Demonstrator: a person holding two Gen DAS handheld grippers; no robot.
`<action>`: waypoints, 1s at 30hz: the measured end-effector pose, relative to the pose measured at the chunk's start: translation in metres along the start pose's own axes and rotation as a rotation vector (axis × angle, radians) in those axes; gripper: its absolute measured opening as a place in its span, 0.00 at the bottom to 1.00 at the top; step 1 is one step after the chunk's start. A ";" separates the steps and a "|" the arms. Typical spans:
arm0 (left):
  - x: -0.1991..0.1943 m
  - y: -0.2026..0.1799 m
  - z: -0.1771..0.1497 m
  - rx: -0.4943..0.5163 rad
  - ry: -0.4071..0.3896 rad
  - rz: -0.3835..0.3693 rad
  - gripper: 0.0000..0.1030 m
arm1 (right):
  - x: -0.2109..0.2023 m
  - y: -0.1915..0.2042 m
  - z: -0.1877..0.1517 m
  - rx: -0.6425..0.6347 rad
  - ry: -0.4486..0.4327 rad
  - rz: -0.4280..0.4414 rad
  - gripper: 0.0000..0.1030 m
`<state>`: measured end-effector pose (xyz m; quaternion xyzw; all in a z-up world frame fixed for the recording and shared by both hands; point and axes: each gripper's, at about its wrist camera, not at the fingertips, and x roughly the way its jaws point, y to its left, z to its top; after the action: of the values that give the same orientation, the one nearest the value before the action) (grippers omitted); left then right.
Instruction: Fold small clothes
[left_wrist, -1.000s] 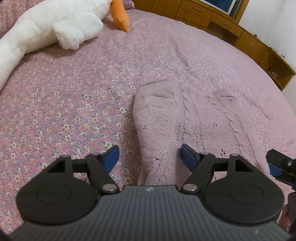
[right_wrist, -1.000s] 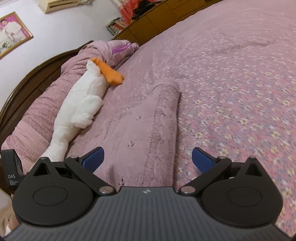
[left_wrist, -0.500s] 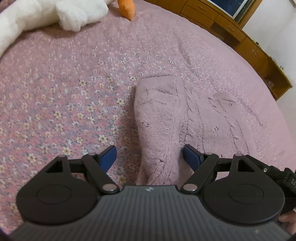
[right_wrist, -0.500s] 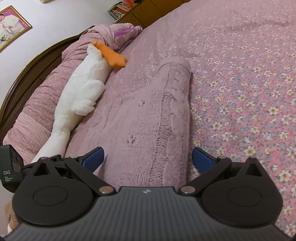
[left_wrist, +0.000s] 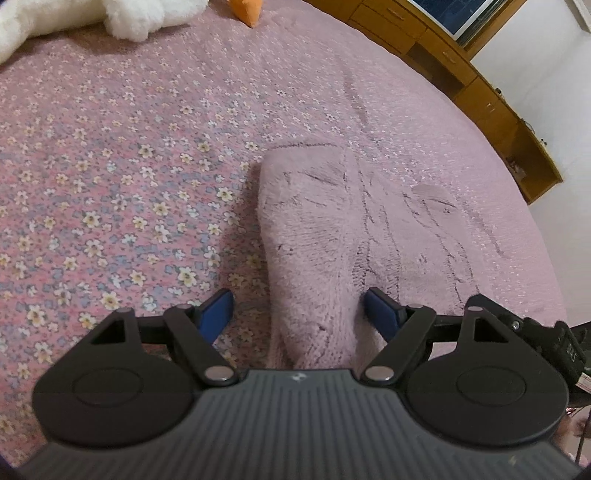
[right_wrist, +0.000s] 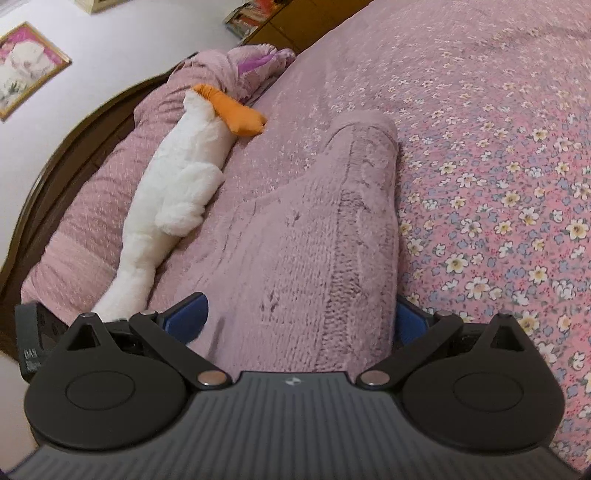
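A small fuzzy pink knit garment lies flat on the flowered pink bedspread. My left gripper is open, its jaws astride the garment's near left edge, close above the bed. In the right wrist view the same garment runs away from me. My right gripper is open, its jaws astride the garment's near right edge, the right fingertip partly hidden behind the knit. The other gripper's body shows at the right edge of the left wrist view.
A white plush goose with an orange beak lies along the pillows by the dark headboard. It also shows at the top left of the left wrist view. Wooden drawers line the far side of the bed.
Both grippers have moved forward and down, so the garment's near edges now sit between their open jaws. The garment itself has not moved.
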<state>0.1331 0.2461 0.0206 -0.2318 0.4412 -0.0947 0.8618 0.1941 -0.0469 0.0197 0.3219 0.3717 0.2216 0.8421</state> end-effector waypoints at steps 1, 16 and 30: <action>0.000 0.000 0.000 0.000 0.001 -0.008 0.76 | 0.001 0.001 0.000 -0.001 0.001 -0.001 1.00; -0.010 0.009 -0.003 -0.156 0.030 -0.219 0.31 | -0.024 0.023 0.019 0.012 0.036 -0.037 0.54; -0.019 -0.072 -0.048 -0.055 0.136 -0.344 0.30 | -0.152 0.028 0.012 -0.027 -0.016 -0.095 0.54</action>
<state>0.0862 0.1748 0.0443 -0.3205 0.4549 -0.2442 0.7942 0.1045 -0.1248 0.1186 0.2942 0.3766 0.1838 0.8590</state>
